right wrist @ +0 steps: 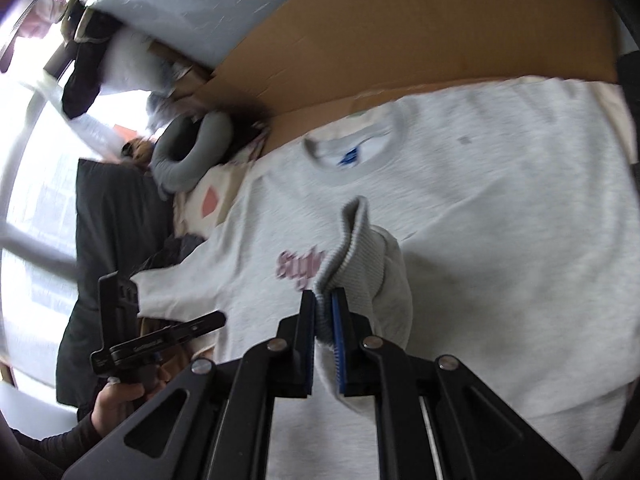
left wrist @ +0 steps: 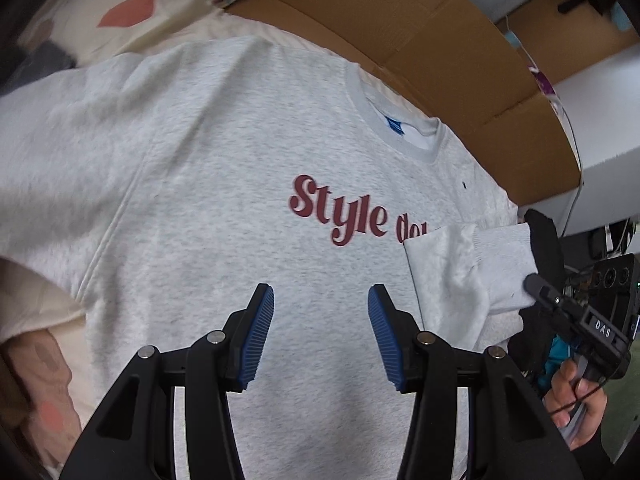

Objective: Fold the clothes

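Sweatshirt (left wrist: 224,168), grey, one, spread front-up on a patterned bedcover (left wrist: 132,28) beside a cardboard sheet (left wrist: 420,52). Right claw (right wrist: 323,300) pinching the ribbed sleeve cuff (right wrist: 352,248) above the chest lettering; left claw (left wrist: 321,300) spread, empty, over the front. Claws: two. Risk: thick cuff slipping free mid-fold, sleeve landing bunched
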### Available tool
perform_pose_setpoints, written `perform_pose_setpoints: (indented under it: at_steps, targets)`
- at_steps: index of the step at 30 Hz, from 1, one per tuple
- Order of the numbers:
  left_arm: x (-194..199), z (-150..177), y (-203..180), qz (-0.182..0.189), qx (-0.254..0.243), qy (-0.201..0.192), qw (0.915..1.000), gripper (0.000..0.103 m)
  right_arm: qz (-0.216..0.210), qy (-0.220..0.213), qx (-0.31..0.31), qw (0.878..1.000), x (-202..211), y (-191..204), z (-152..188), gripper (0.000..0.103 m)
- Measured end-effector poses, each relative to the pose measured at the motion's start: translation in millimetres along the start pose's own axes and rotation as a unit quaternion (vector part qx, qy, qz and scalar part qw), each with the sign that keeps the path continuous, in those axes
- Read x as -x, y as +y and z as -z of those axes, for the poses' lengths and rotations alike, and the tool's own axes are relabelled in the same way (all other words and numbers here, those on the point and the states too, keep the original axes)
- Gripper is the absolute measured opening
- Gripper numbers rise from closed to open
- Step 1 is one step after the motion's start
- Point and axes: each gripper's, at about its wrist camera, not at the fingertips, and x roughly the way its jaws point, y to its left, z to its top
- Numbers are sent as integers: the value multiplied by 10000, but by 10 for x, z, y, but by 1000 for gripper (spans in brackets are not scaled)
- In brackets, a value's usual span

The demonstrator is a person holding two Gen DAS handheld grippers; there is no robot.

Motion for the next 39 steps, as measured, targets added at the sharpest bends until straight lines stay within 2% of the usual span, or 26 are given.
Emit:
perform_pose_setpoints:
  at_steps: [10, 14, 20, 21, 22, 24, 29, 33, 35, 37, 39]
  targets:
    - [62, 220, 500, -124, 559, -91, 9983, 50, -413, 780, 465, 9950, -542, 538, 248, 10]
    - [40, 215, 615, -133, 718, -67, 9973, 50, -562, 854, 494, 9935, -553, 579, 341, 21]
    - [-130, 178, 488, 41, 546, 82, 9985, 50, -402, 811, 321, 9954, -440, 355, 400, 22]
    - [-168, 179, 450, 71, 486, 118, 9987, 56, -366, 798, 270, 9958, -419, 299, 407, 22]
    - [-207, 183, 405, 99, 423, 144, 9990, 69, -331, 787, 204, 9961, -399, 237, 413, 22]
    - [-264, 193, 324, 163, 314, 135, 9993, 73, -260, 759, 81, 9967, -356, 116, 427, 22]
    - [-449, 186, 126, 100, -39, 229, 9997, 73, -126, 700, -149, 9974, -265, -116, 455, 22]
    - [-523, 140, 3, -142, -373, 27, 9992, 73, -27, 709, -227, 9972, -212, -253, 508, 22]
    - [-585, 96, -18, -101, -362, 89, 9993, 69, 23, 722, -177, 9972, -172, -294, 545, 22]
    - [-653, 62, -44, -50, -350, 179, 9992, 60, 43, 684, -183, 9975, -119, -334, 577, 22]
    - [-714, 73, -82, -5, -388, 285, 9988, 59, 72, 627, -215, 9978, -54, -392, 614, 22]
